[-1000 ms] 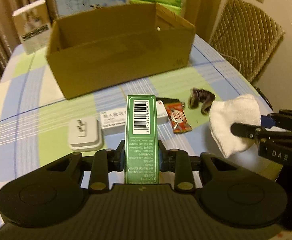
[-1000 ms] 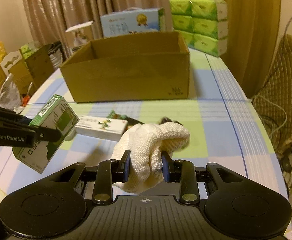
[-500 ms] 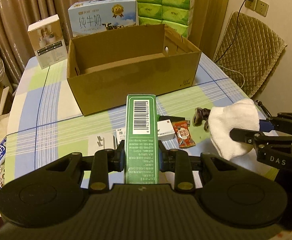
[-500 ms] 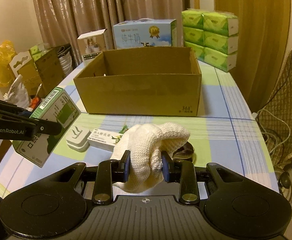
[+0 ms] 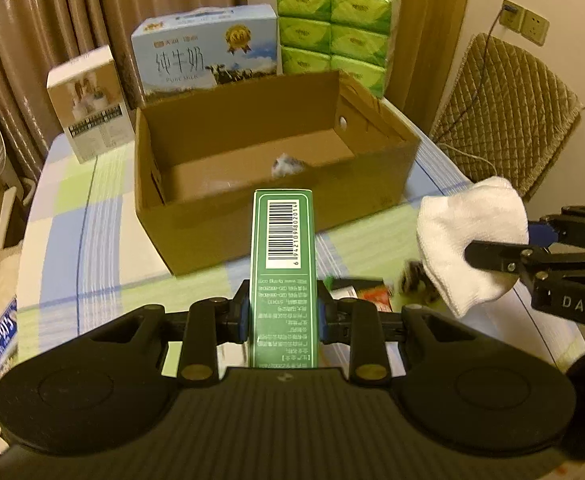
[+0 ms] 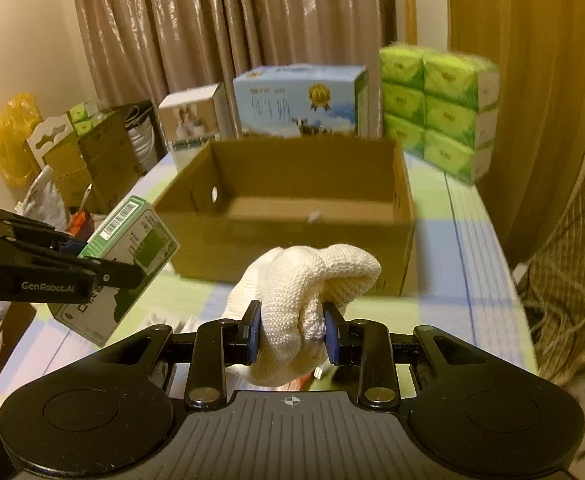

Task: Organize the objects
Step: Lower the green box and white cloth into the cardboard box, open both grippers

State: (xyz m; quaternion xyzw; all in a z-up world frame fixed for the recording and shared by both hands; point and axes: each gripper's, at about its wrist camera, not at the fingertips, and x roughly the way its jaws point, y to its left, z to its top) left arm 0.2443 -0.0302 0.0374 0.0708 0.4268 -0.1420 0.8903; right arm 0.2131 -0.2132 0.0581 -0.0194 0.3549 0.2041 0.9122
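My left gripper (image 5: 283,312) is shut on a green box with a barcode (image 5: 283,256) and holds it above the table, in front of the open cardboard box (image 5: 376,196). The green box also shows in the right wrist view (image 6: 132,240). My right gripper (image 6: 292,334) is shut on a bunched white cloth (image 6: 300,292), held in the air short of the cardboard box (image 6: 406,216). The cloth also shows at the right of the left wrist view (image 5: 472,240). A small pale object (image 5: 286,166) lies inside the cardboard box.
Behind the cardboard box stand a blue milk carton (image 5: 208,56), a white product box (image 5: 88,104) and stacked green tissue packs (image 5: 332,28). Small items (image 5: 372,292) lie on the checked tablecloth below the grippers. A quilted chair (image 5: 504,116) stands to the right. Clutter sits left of the table (image 6: 68,152).
Both grippers have risen and moved forward toward the cardboard box, still holding the green box and the cloth. The box's inside now shows; the small items have dropped low in view.
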